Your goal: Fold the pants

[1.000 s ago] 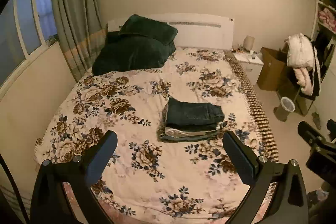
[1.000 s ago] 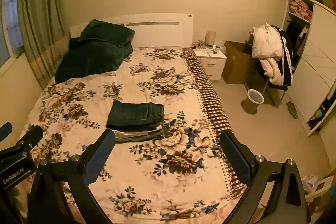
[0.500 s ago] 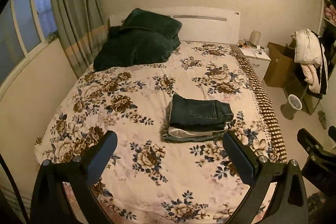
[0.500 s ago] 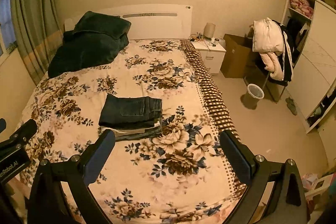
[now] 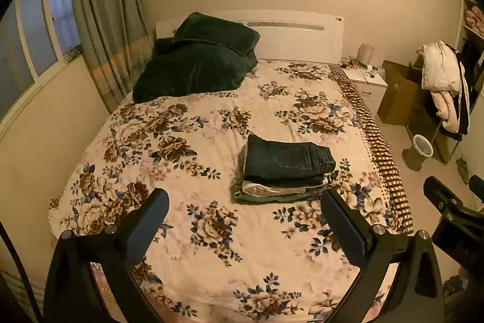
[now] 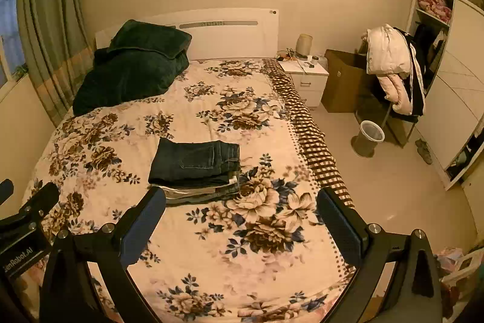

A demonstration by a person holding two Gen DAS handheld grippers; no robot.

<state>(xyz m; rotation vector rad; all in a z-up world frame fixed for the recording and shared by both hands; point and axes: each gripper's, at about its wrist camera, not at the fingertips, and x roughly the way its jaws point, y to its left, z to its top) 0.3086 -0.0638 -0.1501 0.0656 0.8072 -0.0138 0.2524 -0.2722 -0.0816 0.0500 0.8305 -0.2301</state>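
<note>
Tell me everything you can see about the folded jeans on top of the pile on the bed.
The dark jeans are dark blue denim, folded into a flat rectangle with a back pocket facing up. They lie on top of a small stack of folded clothes on the floral bedspread, right of the bed's middle. Neither gripper touches them.

The garments under the folded dark jeans (image 5: 287,159) show only their edges, so what they are cannot be told. Small items on the nightstand (image 6: 305,71) are too small to identify. The right gripper (image 5: 453,220) is cut off at the left view's edge, its fingers unseen there.
</note>
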